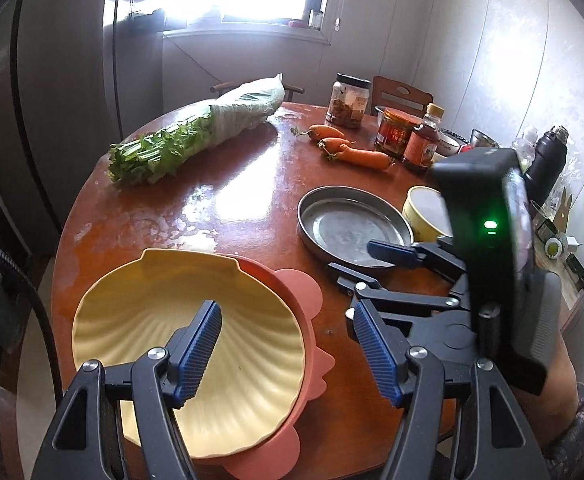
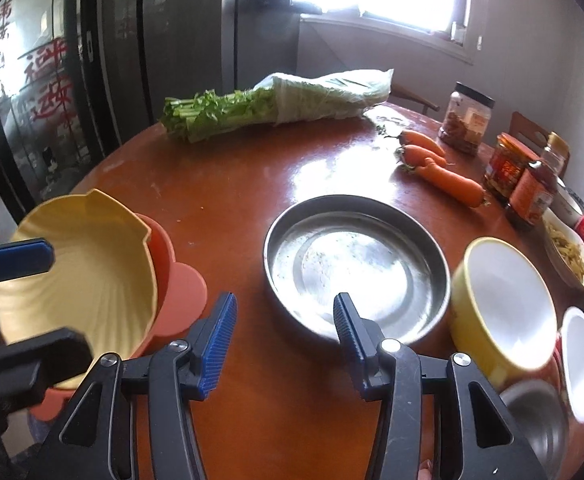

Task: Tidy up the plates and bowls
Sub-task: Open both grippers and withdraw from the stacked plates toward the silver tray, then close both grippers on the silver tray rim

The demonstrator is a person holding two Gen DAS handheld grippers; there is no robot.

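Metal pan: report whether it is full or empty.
Empty. The metal pan shows bare, shiny bottom across its whole inside in both wrist views.

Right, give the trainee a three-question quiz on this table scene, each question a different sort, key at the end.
1. True or false: the yellow shell bowl sits nested in the pink bowl.
2. Multiple choice: the right gripper is (A) shut on the metal plate, (B) open, with its right finger over the plate's near rim, (C) shut on a carrot.
3. Fill in: the left gripper is open, with one finger inside the ____ bowl.

Key: 1 true; 2 B; 3 yellow shell.
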